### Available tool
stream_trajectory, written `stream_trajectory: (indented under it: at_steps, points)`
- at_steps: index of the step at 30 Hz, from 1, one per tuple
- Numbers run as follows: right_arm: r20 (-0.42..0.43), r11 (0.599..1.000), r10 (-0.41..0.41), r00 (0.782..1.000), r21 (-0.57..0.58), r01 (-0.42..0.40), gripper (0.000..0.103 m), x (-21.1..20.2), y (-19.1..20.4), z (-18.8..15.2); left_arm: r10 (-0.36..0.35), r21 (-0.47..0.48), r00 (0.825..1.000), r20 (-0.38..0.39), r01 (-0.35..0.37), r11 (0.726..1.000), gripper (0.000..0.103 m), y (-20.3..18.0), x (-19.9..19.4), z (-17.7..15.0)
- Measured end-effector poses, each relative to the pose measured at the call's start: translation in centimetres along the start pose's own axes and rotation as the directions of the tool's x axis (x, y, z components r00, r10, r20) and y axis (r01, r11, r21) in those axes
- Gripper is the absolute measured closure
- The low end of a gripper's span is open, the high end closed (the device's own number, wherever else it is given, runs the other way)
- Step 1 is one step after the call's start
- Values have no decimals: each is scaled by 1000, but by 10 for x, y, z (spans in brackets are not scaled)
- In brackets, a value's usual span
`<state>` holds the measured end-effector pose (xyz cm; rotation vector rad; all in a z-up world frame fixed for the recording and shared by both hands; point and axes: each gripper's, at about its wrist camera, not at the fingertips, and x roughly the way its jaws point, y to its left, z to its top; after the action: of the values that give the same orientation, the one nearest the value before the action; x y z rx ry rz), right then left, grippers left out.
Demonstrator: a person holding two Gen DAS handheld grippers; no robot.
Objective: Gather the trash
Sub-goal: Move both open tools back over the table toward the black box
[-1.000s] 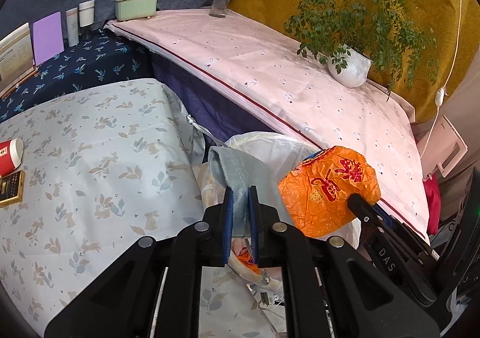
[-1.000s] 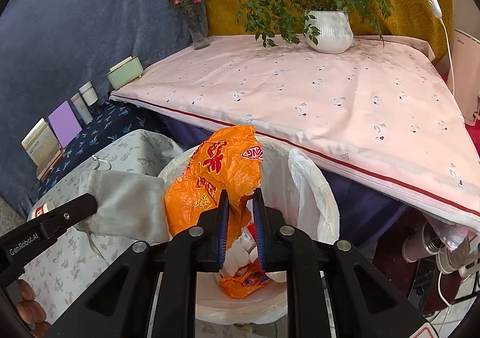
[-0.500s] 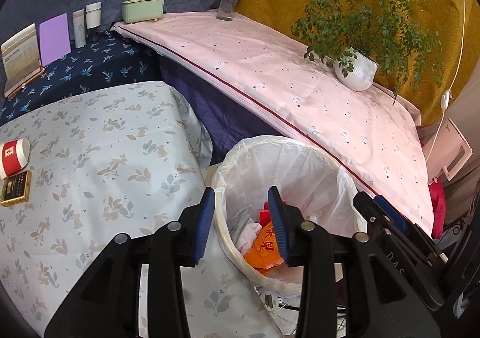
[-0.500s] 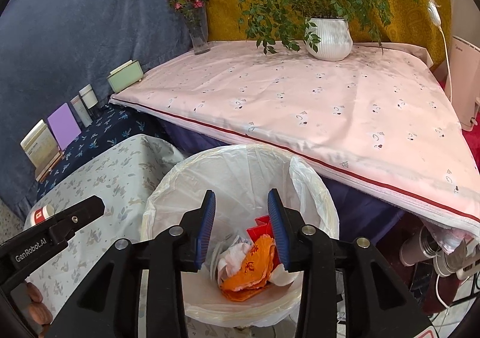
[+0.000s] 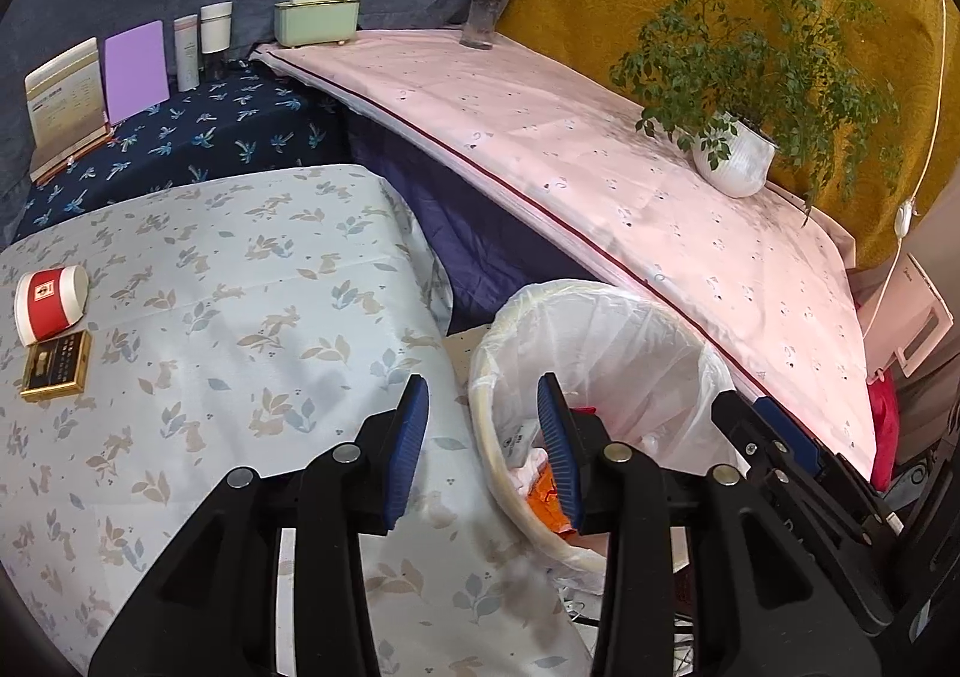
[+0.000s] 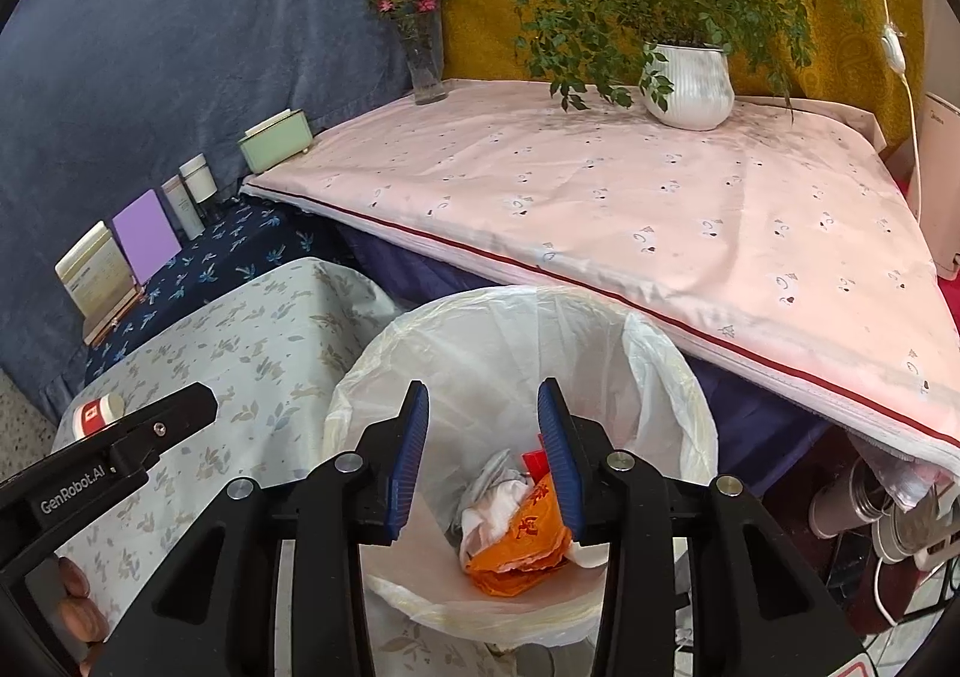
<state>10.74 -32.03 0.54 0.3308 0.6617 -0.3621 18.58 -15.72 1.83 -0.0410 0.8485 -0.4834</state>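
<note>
A bin lined with a white bag (image 5: 630, 329) (image 6: 510, 329) stands on the floor between the tables. Inside it lie an orange plastic bag (image 6: 522, 545) (image 5: 543, 491), crumpled pale cloth (image 6: 492, 497) and a red scrap. My right gripper (image 6: 482, 384) hangs open over the bin mouth with nothing between its fingers. My left gripper (image 5: 482, 383) hovers over the bin's left rim and the floral table edge, its jaws opening and empty. A red-and-white cup (image 5: 51, 302) lies on its side by a gold box (image 5: 57, 365) at the table's left.
A pink-covered table (image 6: 600, 209) behind the bin carries a potted plant (image 6: 690, 83), a flower vase (image 6: 423, 59) and a green box (image 6: 276, 140). Books and bottles (image 5: 132, 65) stand on the dark blue surface. Cables and cups (image 6: 888, 509) lie low at the right.
Both grippers went from shut to open. The orange bag and the grey cloth left the jaws and now lie in the bin. The left gripper shifted left toward the floral table.
</note>
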Motion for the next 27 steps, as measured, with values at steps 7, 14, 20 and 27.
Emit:
stream_trajectory:
  at_steps: [7, 14, 20, 27]
  points:
    - [-8, 999, 27, 1000, -38, -27, 65, -2, 24, -3, 38, -41, 999, 9, -38, 998, 59, 28, -10, -1]
    - [-27, 995, 66, 997, -73, -68, 65, -1, 55, -10, 108, -93, 994, 23, -106, 990, 45, 66, -22, -5]
    - [-41, 989, 97, 994, -112, -101, 59, 1, 87, -18, 172, -155, 985, 19, -167, 974, 36, 108, -30, -10]
    - [-69, 977, 133, 989, -156, -142, 58, 7, 125, -28, 255, -223, 967, 12, -246, 943, 25, 158, -40, -17]
